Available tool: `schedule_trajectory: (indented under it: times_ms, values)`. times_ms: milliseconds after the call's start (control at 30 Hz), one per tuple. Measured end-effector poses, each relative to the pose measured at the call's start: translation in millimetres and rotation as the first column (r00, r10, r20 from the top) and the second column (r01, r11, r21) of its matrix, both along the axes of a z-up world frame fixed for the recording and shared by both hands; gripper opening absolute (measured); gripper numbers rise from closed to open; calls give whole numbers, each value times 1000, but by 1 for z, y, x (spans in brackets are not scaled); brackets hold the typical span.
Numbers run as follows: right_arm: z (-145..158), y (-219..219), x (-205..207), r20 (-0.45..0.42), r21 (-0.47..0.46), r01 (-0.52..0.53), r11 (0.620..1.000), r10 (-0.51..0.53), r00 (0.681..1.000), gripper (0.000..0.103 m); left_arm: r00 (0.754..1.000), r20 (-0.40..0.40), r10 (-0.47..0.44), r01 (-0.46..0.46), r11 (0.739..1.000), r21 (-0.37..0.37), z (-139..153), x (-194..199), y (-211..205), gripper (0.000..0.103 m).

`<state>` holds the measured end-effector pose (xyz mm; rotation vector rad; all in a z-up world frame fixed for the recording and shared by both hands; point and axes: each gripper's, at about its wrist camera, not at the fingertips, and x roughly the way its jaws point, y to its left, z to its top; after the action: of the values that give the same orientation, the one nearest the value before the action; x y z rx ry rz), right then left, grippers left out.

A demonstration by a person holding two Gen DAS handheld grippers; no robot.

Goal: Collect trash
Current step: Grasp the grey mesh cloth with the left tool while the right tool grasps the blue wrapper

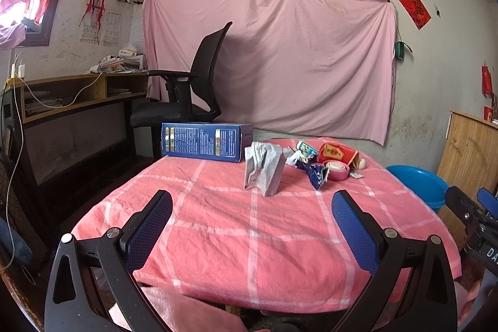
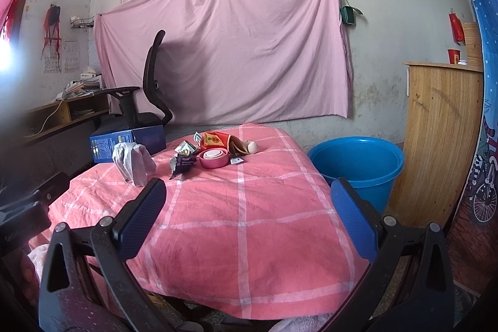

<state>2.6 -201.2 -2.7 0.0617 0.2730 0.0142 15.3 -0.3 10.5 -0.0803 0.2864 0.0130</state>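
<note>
While both tools hang over the near edge of the table with the pink checked cloth point(image 1: 249, 232), the left gripper point(image 1: 252, 210) and right gripper point(image 2: 249, 201) are spread wide and hold nothing. The trash sits at the far end: a crumpled grey paper bag point(image 1: 264, 170), a dark blue wrapper point(image 1: 316, 173), a red packet point(image 1: 337, 153). A round blue plastic bucket point(image 2: 358, 164) stands on the floor just beside the table

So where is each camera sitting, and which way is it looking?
Left wrist: on the open left hand-held gripper, facing across the pink-clothed table at the trash pile; the right hand-held gripper peeks in at its right edge.
Right wrist: on the open right hand-held gripper, facing likewise, blue bucket beside the table.
Both share the table, trash pile and bucket.
</note>
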Motion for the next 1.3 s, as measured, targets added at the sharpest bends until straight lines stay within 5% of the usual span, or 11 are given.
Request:
schedule_trajectory:
  times_ms: [467,867,967,1100,1300]
  values:
    - [30,11,69,71,-53,-82,995,86,994,103,993,-91,-76,72,996,-44,1,86,18,100]
    - [15,34,151,-71,7,-205,979,205,976,103,964,-229,-136,103,983,-151,-25,152,41,99]
    - [4,46,166,-137,21,-255,967,255,957,95,953,-250,-172,133,977,-165,-33,158,41,90]
    - [-12,57,182,-230,40,-302,952,303,925,83,933,-290,-213,164,969,-185,-42,170,45,63]
    - [-26,65,199,-324,103,-330,938,346,881,73,920,-293,-259,184,948,-260,-46,175,58,44]
